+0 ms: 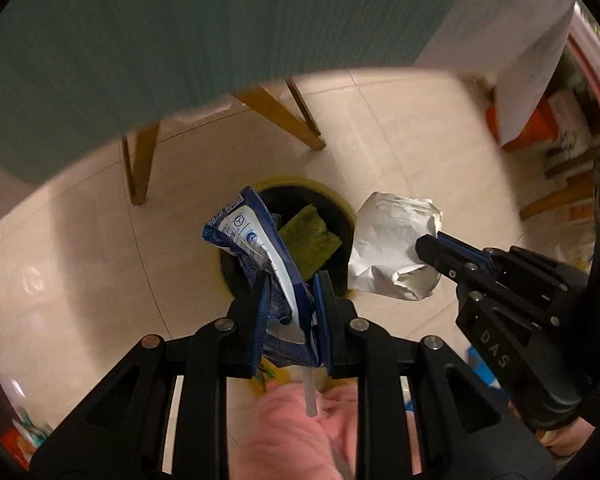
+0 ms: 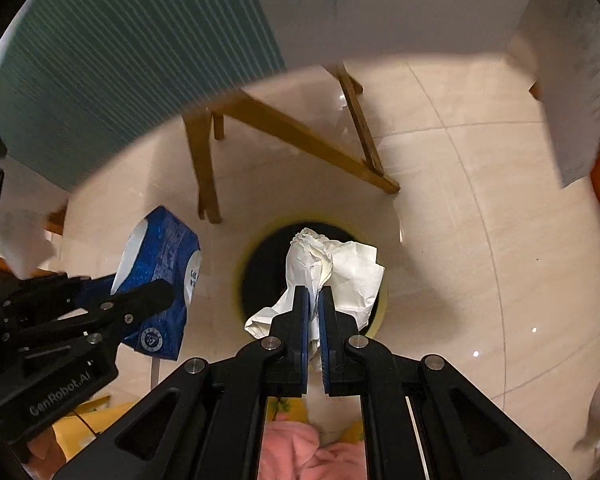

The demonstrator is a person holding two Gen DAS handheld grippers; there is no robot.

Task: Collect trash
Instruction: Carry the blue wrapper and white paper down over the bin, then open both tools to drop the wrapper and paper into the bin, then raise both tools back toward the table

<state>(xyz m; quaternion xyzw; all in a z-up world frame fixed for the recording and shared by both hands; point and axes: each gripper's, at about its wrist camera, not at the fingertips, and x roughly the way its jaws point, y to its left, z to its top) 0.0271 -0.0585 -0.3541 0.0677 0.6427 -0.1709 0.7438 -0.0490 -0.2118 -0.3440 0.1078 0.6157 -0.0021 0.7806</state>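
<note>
Beyond the bin (image 2: 382,304), wooden table legs (image 2: 300,136).

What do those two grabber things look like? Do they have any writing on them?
Both are black, with angular linkage arms, silver round bolts and triangle cut-outs. Each ends in two flat fingers with blue pads. The left gripper has "GenRobot.AI" in white on its side, seen from the right wrist camera. The right gripper has white letters "DAS" on its body, seen from the left one. Something pink and fuzzy, maybe clothing, shows behind both.

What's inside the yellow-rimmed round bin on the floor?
Yellow-rimmed bin holds a flat olive-green scrap. The blue-and-white carton and the crumpled white paper, both gripper-held above it, hide the rest.
</note>
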